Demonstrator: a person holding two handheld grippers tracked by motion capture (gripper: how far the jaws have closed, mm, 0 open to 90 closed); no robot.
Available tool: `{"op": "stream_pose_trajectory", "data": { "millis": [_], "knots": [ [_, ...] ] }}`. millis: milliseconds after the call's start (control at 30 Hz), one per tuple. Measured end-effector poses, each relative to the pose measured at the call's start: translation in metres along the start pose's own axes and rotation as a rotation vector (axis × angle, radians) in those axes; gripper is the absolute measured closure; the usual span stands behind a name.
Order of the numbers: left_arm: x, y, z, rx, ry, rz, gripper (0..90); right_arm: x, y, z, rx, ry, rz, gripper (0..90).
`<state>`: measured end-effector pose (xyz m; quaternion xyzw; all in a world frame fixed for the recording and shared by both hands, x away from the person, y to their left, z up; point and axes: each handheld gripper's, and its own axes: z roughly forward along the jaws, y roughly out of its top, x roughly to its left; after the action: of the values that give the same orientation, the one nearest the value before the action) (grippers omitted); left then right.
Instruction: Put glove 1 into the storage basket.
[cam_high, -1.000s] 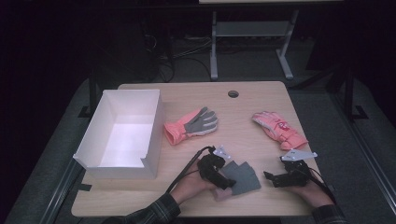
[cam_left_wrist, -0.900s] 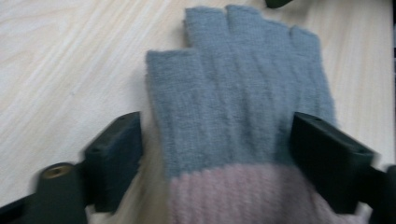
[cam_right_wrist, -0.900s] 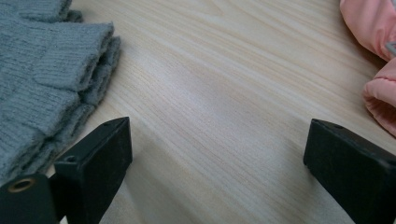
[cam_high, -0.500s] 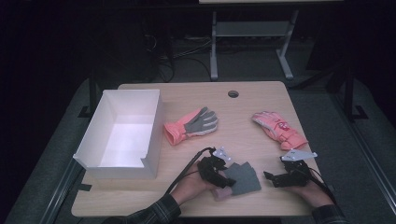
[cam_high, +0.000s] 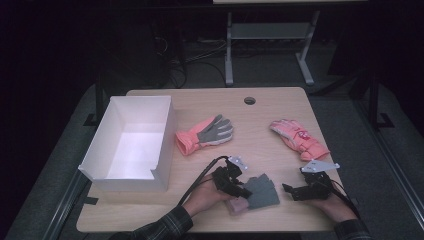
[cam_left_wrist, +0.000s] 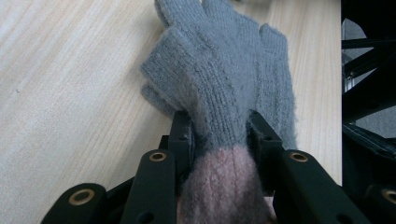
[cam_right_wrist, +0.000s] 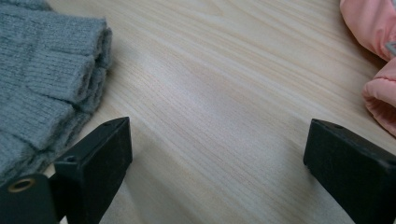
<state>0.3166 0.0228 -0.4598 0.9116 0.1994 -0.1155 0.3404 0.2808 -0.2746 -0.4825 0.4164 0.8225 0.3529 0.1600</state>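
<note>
High view: my left gripper (cam_high: 239, 186) sits at the near edge of the desk (cam_high: 260, 135) on the cuff end of the grey knit glove (cam_high: 262, 191), which lies flat between my two hands; my right gripper (cam_high: 295, 191) rests just beside the glove's finger end, apart from it. A white box (cam_high: 165, 145) stands at the left, an orange-and-grey glove (cam_high: 205, 134) lies mid-desk, and a pink glove (cam_high: 299, 139) lies to the right. Left gripper view: the fingers (cam_left_wrist: 182, 135) have just been closing and now press the grey knit glove (cam_left_wrist: 224, 93) from both sides where the grey knit meets its pink cuff — partly closed, the wool bunched between them. Risk, in my judgement: the hold is on soft, loose knit near one end, so on lifting the glove may stretch, sag and slip out, or only the top layer may come up; dragging it could also snag the fabric on the desk. Right gripper view: the fingers (cam_right_wrist: 100, 154) stand wide apart over bare desk (cam_right_wrist: 210, 116), holding nothing; the grey knit glove (cam_right_wrist: 46, 70) lies just beside the one finger, the pink glove (cam_right_wrist: 373, 56) near the other — a careless close could catch either.
</note>
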Motion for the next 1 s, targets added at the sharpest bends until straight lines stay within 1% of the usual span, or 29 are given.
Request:
{"op": "stream_pose_trajectory", "data": {
  "millis": [133,367,400,500,533,567,633,667,700,733,767,800,833,867,900,933,1000],
  "knots": [
    [-0.002,0.003,-0.003,0.004,-0.002,0.008,68.6,0.000,0.000,0.000,0.000,0.000,0.000,7.2],
    [-0.003,0.005,-0.009,-0.003,-0.002,0.009,68.9,0.000,0.000,0.000,-0.002,0.001,0.000,7.2],
    [-0.003,0.007,-0.014,-0.014,-0.002,0.010,68.9,0.000,0.000,0.000,-0.002,0.001,0.000,7.2],
    [-0.004,0.008,-0.019,-0.026,-0.002,0.018,68.9,0.000,0.000,0.000,-0.002,0.000,0.000,7.2],
    [-0.005,0.009,-0.023,-0.035,-0.005,0.007,68.9,0.000,0.000,0.000,-0.002,0.000,0.001,7.2],
    [-0.005,0.009,-0.023,-0.035,-0.005,0.007,68.9,0.000,0.000,0.000,-0.002,0.000,0.001,7.2],
    [-0.006,0.011,-0.030,-0.040,-0.005,0.008,68.9,0.000,0.000,0.000,-0.001,0.001,0.000,7.2],
    [-0.006,0.013,-0.035,-0.046,-0.006,0.014,68.9,0.000,0.000,0.000,-0.002,0.000,0.000,7.2],
    [-0.006,0.013,-0.035,-0.046,-0.006,0.014,68.9,0.000,0.000,0.000,-0.002,0.000,0.000,7.2],
    [-0.006,0.015,-0.041,-0.062,-0.006,0.006,68.9,0.000,0.000,0.000,-0.002,-0.001,-0.001,7.2],
    [-0.006,0.015,-0.041,-0.062,-0.006,0.006,68.9,0.000,0.000,0.000,-0.002,-0.001,-0.001,7.2],
    [-0.006,0.016,-0.047,-0.073,0.002,-0.002,68.9,0.000,0.000,0.000,0.000,0.000,0.004,7.2],
    [-0.006,0.016,-0.047,-0.073,0.002,-0.002,68.8,0.000,0.000,0.000,0.000,0.000,0.004,7.2],
    [-0.006,0.017,-0.053,-0.083,0.008,-0.011,68.9,0.000,0.000,0.000,0.000,0.001,0.003,7.2],
    [-0.006,0.017,-0.053,-0.083,0.008,-0.011,68.9,0.000,0.000,0.000,0.000,0.001,0.003,7.2],
    [-0.005,0.018,-0.059,-0.091,0.022,-0.010,68.8,0.000,0.000,0.000,0.000,0.001,0.004,7.2],
    [-0.005,0.019,-0.061,-0.095,0.026,-0.014,68.8,0.000,0.000,0.000,0.000,0.001,0.004,7.2]
  ]
}}
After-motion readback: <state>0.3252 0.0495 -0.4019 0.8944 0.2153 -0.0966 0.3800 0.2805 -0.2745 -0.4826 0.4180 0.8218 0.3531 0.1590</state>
